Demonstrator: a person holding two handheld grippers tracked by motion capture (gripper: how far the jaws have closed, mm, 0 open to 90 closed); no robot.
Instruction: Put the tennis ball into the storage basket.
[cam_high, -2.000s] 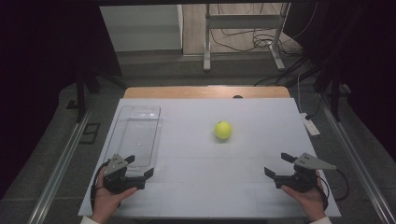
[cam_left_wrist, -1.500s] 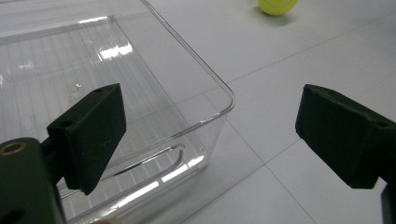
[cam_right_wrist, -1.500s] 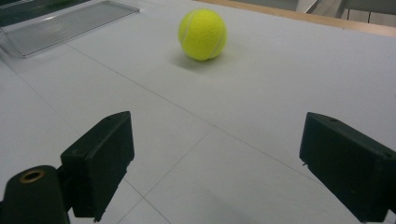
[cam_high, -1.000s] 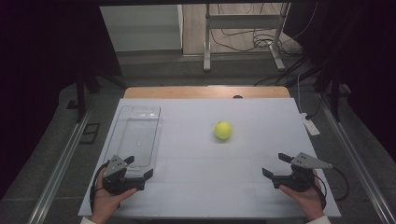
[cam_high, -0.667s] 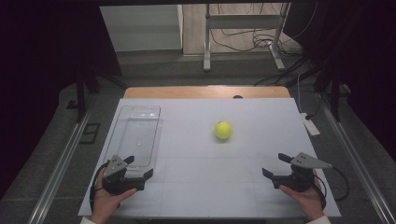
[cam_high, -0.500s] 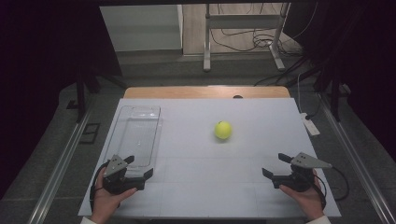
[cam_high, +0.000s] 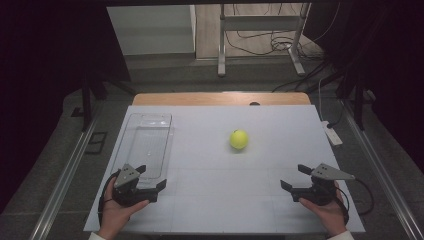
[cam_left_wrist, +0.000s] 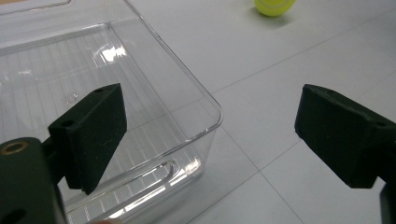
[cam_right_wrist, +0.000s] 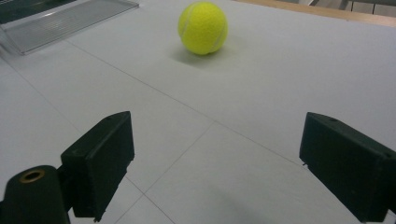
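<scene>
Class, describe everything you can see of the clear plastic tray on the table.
The clear plastic tray is a long, shallow, see-through rectangular container with rounded corners, a raised rim and a ribbed floor. It looks like hard glossy plastic that catches reflections. It is empty and lies flat on the left part of the white table, lengthwise away from the person. The tennis ball lies apart to its right. The open left tongs sit at its near corner; whether they touch it cannot be told.

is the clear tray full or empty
Empty: through the clear tray you see only its ribbed floor, and the tennis ball sits outside it on the table.
</scene>
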